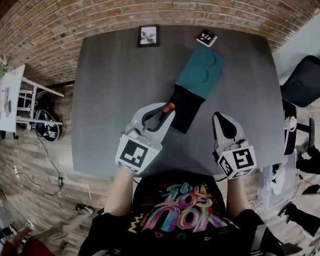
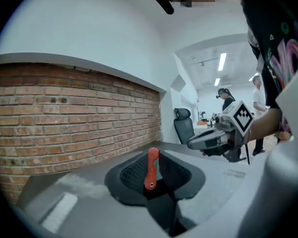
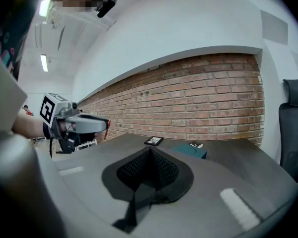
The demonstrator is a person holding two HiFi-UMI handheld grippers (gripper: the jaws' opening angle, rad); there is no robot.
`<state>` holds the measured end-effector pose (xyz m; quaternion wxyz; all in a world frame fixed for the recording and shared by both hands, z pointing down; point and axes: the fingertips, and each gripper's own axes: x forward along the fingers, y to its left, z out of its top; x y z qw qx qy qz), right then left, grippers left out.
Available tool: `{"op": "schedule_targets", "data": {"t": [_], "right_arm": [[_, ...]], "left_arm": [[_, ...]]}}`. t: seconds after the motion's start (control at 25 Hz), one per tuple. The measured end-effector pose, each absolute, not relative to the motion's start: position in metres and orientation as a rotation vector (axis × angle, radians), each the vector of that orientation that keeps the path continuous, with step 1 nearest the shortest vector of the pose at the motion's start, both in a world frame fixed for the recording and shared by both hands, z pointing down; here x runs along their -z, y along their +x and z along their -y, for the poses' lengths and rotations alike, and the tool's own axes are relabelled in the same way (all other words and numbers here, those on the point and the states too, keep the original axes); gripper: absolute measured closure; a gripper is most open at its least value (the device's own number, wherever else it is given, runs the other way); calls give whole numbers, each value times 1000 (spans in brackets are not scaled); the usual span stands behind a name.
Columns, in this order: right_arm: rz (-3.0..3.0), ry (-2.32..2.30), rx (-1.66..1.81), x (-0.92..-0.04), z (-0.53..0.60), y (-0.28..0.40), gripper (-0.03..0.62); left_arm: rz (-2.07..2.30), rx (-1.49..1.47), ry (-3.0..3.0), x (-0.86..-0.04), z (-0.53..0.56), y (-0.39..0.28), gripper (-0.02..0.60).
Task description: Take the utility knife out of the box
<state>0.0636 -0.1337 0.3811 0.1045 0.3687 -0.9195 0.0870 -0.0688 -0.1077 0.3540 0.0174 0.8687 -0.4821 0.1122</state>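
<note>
Left gripper [image 1: 160,116] is clamped on the knife [image 1: 168,108], whose red handle stands between its jaws. The knife is outside the box [image 1: 202,71], just beside its open black end. Right gripper [image 1: 220,117] is near that same end, jaws together and empty. Assessment: removal appears essentially done. At most, setting the knife down clear of the box remains.

Left hand-held gripper [image 1: 162,113] clamped on utility knife [image 2: 150,168], right hand-held gripper [image 1: 220,119] alongside, jaws together, both near level
</note>
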Motion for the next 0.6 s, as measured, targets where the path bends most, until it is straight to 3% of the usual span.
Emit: {"op": "schedule_targets", "data": {"t": [0.24, 0.6], "right_arm": [[2702, 1105, -264, -380, 128, 65, 600], [2683, 1096, -268, -385, 120, 65, 600]], "left_arm": [[1645, -193, 2536, -362, 90, -94, 508], [1681, -190, 2443, -386, 70, -109, 508]]}}
